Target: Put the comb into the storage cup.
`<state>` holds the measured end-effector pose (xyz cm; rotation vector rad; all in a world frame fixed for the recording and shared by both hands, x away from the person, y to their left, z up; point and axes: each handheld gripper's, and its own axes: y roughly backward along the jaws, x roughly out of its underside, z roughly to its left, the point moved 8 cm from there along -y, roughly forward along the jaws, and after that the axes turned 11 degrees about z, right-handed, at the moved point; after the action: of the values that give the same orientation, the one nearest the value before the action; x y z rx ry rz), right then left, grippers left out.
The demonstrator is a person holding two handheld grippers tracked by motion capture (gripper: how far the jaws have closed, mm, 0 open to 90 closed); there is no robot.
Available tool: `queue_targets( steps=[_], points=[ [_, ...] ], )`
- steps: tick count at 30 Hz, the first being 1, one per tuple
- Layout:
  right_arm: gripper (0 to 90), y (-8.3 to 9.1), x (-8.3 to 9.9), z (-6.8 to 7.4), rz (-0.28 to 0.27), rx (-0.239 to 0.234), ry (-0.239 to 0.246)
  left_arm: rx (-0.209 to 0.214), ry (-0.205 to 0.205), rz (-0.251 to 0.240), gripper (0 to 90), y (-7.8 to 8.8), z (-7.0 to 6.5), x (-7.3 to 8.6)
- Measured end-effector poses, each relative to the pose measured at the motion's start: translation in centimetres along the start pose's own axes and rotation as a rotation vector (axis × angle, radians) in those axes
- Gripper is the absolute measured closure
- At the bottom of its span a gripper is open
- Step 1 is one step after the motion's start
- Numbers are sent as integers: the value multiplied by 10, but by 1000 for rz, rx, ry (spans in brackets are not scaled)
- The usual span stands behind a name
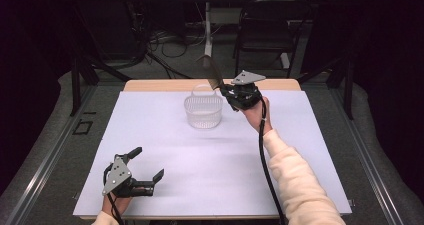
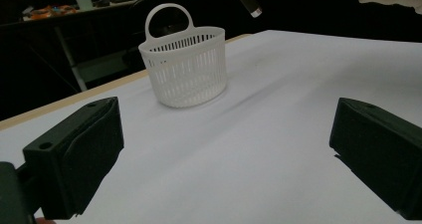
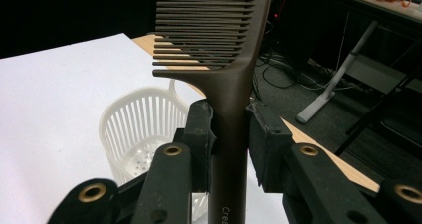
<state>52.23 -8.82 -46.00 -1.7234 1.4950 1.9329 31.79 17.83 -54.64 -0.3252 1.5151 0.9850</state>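
Observation:
My right gripper (image 1: 223, 87) is shut on the handle of a dark brown comb (image 3: 219, 59), which it holds in the air just right of a white slotted basket (image 1: 203, 110). The comb (image 1: 212, 71) points up and away, teeth end highest. In the right gripper view the basket (image 3: 142, 129) lies below the jaws and looks empty. My left gripper (image 1: 149, 165) rests open near the table's front left corner, with nothing between its jaws. The basket (image 2: 184, 67) stands upright ahead of it, handle up.
A white sheet (image 1: 165, 150) covers the wooden table (image 1: 150, 85). Beyond the far edge are a chair (image 1: 265, 32), a white stand leg (image 1: 208, 32) and floor cables. A person's sleeve (image 1: 300, 185) crosses the right side of the sheet.

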Motion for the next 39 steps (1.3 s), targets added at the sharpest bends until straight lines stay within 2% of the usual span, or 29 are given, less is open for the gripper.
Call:
queue_targets(
  steps=[20,39],
  points=[
    [725,-4,-18,8,-48,8,27,1,0,-2,6,0,1,0],
    [725,-20,-23,14,-50,0,38,0,2,-3,6,1,1,0]
  ],
)
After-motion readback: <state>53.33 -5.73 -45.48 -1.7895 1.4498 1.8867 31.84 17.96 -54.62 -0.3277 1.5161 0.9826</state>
